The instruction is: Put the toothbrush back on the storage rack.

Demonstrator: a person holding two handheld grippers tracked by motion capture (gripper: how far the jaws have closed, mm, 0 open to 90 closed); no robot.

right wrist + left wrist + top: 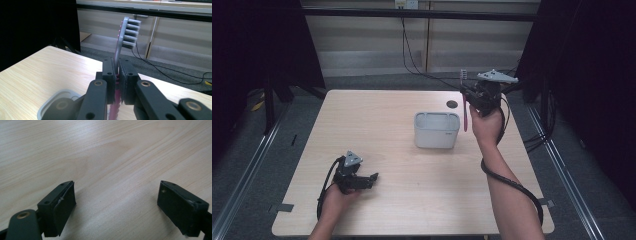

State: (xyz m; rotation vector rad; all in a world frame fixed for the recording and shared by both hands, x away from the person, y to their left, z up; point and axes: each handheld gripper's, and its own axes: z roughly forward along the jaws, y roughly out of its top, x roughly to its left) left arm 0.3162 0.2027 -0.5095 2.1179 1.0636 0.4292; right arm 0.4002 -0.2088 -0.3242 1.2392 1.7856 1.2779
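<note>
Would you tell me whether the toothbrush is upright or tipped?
Upright: the right gripper holds the toothbrush bristles up, handle hanging down beside the grey holder.

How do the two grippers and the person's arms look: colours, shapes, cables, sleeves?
Both are black. The left gripper and the right gripper each carry a grey three-cornered plate on top. Each has two flat black jaws with screw holes and brass-coloured pivots. A black cable trails from the right gripper around the forearm; another loops beside the left hand. No sleeves show on the forearms.

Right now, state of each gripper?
Left gripper: open, nothing between the fingers, low over the table.
Right gripper: shut on the toothbrush, bristles up.
</note>
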